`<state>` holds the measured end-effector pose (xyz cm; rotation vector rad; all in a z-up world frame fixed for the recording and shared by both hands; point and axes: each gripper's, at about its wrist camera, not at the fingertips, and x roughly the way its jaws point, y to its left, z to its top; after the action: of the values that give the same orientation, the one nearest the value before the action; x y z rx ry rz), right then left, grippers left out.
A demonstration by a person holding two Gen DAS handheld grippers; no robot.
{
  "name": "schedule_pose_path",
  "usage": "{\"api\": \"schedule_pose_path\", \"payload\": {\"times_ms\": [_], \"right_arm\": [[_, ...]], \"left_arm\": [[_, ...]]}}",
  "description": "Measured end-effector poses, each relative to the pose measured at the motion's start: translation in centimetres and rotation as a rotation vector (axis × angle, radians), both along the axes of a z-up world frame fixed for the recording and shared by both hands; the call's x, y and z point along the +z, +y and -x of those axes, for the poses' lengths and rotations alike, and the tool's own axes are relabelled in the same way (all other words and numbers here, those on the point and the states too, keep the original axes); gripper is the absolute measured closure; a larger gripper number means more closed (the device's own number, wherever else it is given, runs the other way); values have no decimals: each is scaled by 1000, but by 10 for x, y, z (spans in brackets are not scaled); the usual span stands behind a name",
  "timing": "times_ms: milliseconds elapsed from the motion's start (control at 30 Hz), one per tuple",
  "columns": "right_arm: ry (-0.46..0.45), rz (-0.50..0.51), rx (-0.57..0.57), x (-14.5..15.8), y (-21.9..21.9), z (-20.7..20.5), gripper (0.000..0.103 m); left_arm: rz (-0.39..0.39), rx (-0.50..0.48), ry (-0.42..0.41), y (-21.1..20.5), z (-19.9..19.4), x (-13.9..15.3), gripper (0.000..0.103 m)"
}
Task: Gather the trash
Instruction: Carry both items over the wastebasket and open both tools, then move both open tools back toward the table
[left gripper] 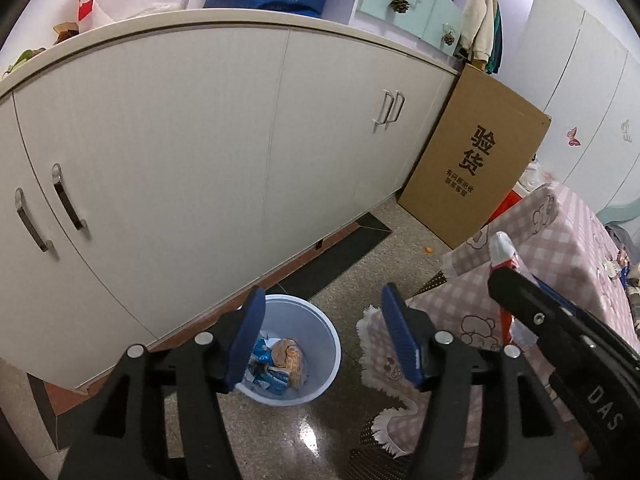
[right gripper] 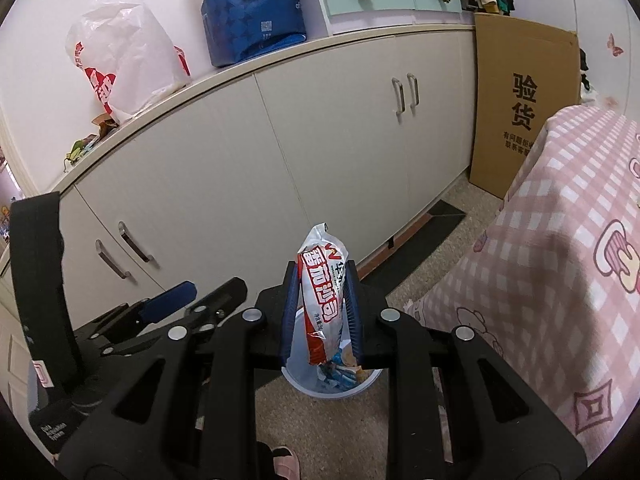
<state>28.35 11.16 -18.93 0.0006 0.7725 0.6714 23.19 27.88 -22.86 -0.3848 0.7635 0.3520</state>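
Gripping a red-and-white snack wrapper (right gripper: 322, 300) upright between the right gripper (right gripper: 322, 312) pads, directly above the pale blue bin (left gripper: 324, 340); hovering the left gripper (left gripper: 324, 340) spread wide and empty over that trash-filled bin.

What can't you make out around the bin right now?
- Bin in the right wrist view: mostly hidden behind the right gripper and its wrapper.
- Bin's near-left rim in the left wrist view: covered by the left gripper's finger.
- Trash at the bottom: too crumpled to identify.
- Wrapper's lower end: overlaps the bin; its height above it is unclear.
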Motion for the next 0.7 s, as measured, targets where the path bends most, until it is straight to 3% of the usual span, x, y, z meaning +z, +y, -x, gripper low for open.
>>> {"api": "schedule_pose_path", "payload": {"times_ms": [433,700], "right_arm": [[-1,-20,20,1,9,0,80],[-23,-69,46,6,29,-5,77]], "left_arm": [[-90,101,-1,7,11,19,38],[-96,196,5,23,22,18,34]]}}
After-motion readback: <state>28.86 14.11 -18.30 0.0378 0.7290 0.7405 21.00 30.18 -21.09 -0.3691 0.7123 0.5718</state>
